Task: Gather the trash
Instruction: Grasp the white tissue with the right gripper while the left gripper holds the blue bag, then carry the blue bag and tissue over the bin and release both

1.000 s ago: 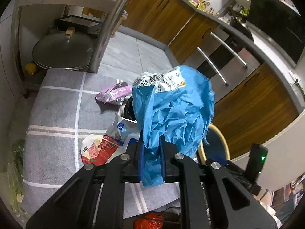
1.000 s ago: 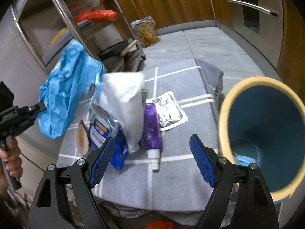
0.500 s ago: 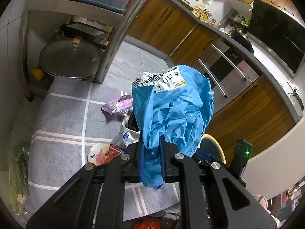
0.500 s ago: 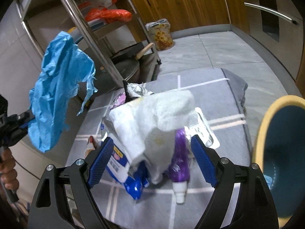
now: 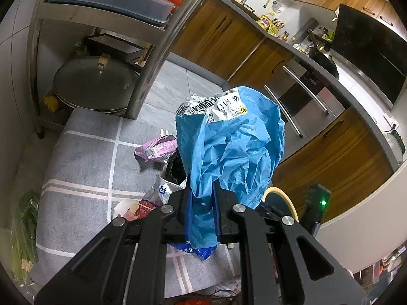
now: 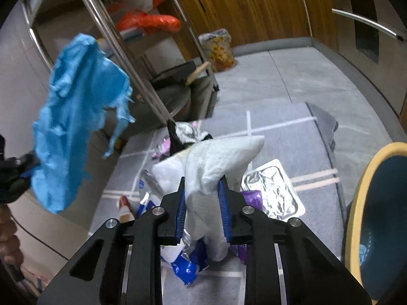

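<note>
Left tool (image 5: 202,214): I keep it clenched on the blue bag (image 5: 229,152), raised mid-frame, clear of the litter.
Right tool (image 6: 203,211): jaws just closed onto white tissue (image 6: 218,162), lower centre, bound for the bin (image 6: 356,203) at right.

The blue plastic bag (image 5: 234,152) is thin and crinkly, and the white paper tissue (image 6: 218,162) looks soft and wrinkled. The foil tray (image 6: 273,190) is shiny and crumpled. The grey mat (image 5: 84,157) is soft matt cloth, the cabinets (image 5: 330,162) smooth wood.

Crumpled blue wrapper (image 5: 234,152) held aloft, white tissue (image 6: 216,162) pinched above littered wrappers (image 6: 269,193)
</note>
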The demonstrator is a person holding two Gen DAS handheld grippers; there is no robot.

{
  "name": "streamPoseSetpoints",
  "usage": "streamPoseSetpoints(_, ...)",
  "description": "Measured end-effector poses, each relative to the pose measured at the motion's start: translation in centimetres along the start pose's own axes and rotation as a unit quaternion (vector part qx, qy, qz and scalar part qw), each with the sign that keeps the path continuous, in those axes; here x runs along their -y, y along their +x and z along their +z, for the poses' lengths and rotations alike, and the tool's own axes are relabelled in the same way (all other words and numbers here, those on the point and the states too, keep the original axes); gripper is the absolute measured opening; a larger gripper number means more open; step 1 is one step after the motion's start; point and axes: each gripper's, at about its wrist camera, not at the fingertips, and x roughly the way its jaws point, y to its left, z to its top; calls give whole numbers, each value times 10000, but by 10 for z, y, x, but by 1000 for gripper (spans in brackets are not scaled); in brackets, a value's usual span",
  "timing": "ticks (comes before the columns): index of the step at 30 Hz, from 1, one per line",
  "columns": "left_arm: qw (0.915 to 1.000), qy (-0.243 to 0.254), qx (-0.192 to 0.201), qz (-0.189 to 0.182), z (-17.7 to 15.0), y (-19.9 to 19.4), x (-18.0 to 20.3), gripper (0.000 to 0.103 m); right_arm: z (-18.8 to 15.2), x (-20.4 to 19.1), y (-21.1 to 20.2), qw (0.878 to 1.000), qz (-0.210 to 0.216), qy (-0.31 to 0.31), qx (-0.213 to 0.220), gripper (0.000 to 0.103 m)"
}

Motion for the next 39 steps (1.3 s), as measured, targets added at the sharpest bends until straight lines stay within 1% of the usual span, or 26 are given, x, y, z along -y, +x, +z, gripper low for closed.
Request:
streamPoseSetpoints(1, 10000, -5, 4, -4, 0, 0, 0, 13, -1, 0, -3, 10000, 22, -9, 16, 13)
streamPoseSetpoints(5, 10000, 4, 44, -33, 1, -1, 3, 13, 2, 0, -19, 9997, 187, 86, 152, 5)
streamPoseSetpoints(10, 9999, 5, 87, -52, 2, -3, 6, 13, 10, -7, -46, 9981, 422, 68, 434, 5)
streamPoseSetpoints(15, 9999, 11, 104, -46, 2, -3, 8, 13, 21, -16, -74, 9956, 489, -74, 794, 5)
streamPoseSetpoints(19, 9999, 20, 96, -56, 2, -2, 9, 13, 27, -17, -92, 9938, 503, -86, 989, 5)
streamPoseSetpoints(27, 9998, 123, 65, -152, 5, 3, 24, 13, 26, -8, -125, 9905, 464, -33, 1292, 5)
streamPoseSetpoints(34, 9992, 294, -16, -284, 2, 11, 47, 13, 18, 10, -161, 9866, 217, 59, 1617, 5)
streamPoseSetpoints(39, 9983, 435, -180, -350, -4, 26, 67, 13, 12, 28, -186, 9831, -19, 146, 1827, 5)
